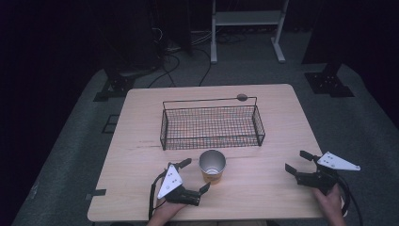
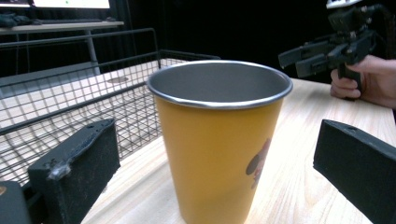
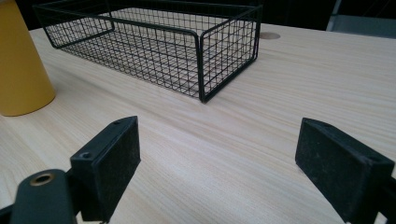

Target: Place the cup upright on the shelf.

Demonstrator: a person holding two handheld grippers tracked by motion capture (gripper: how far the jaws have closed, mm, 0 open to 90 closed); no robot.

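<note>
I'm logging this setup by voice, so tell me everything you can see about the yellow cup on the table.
The yellow cup is a tapered tumbler, wider at the top, with a mustard-yellow outside, a bare metal-looking rim and a grey inside that looks empty. A dark printed mark shows low on one side. It stands upright on the wooden table, just in front of the wire basket, apart from it. The left claw is open around it, its jaws clear of its sides.
</note>
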